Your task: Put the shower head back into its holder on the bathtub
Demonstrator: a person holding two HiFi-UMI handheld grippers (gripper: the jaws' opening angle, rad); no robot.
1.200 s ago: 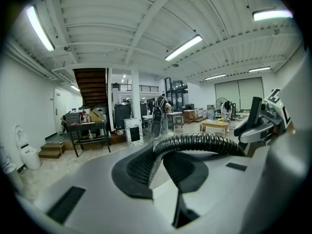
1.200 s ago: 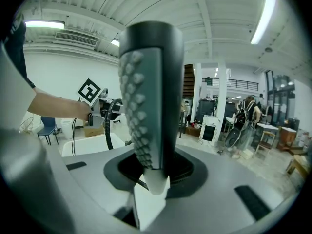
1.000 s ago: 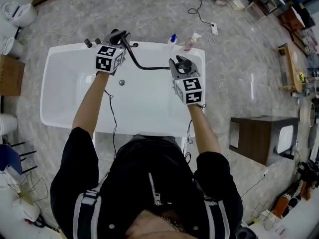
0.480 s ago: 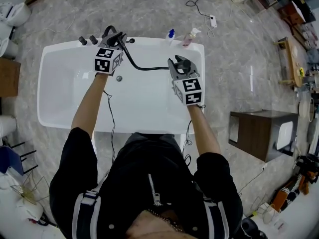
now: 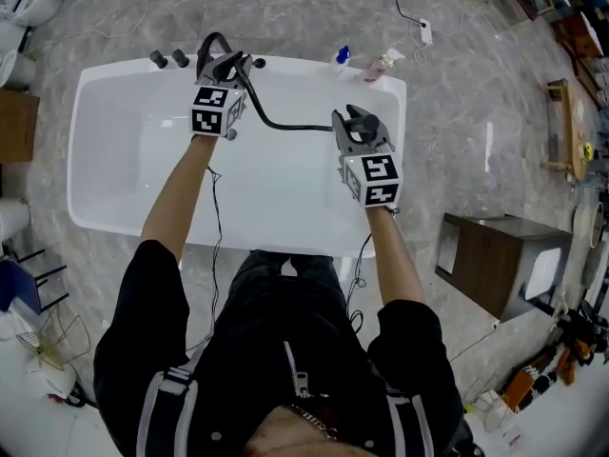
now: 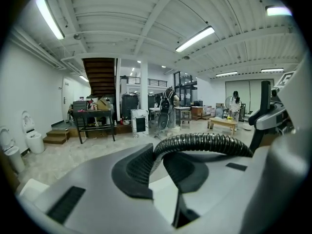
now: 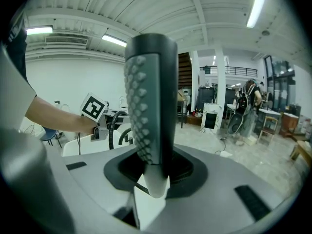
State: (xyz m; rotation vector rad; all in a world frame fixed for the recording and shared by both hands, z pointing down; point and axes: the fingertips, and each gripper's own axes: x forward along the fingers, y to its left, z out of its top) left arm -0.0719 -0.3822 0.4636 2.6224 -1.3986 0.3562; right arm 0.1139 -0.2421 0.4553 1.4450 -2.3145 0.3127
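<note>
Right gripper (image 5: 355, 127) clenched on shower head (image 7: 148, 101), long axis upright between jaws; left gripper (image 5: 221, 67) pinches hose (image 6: 204, 141) at far rim of tub (image 5: 295, 62), beside taps (image 5: 167, 59), well left of head.

Between the left tongs (image 5: 221, 65) and the right tongs (image 5: 360, 122) a dark hose (image 5: 285, 126) stretches across the bathtub (image 5: 86, 160), barring the straight way from one to the other. The left tongs are closed on this hose, and the shower head (image 7: 148, 111) fills the right tongs. Just beyond the left tongs runs the tub's far rim: two dark knobs (image 5: 178, 60) stand to their left and a smaller knob (image 5: 258, 63) just to their right. Beyond the right tongs, a blue-capped bottle (image 5: 343, 55) and a spray bottle (image 5: 383, 65) occupy the rim. Behind both tongs, toward the person, the white basin lies bare and open. The tub wall is close on the right tongs' right, with bare floor past it.
</note>
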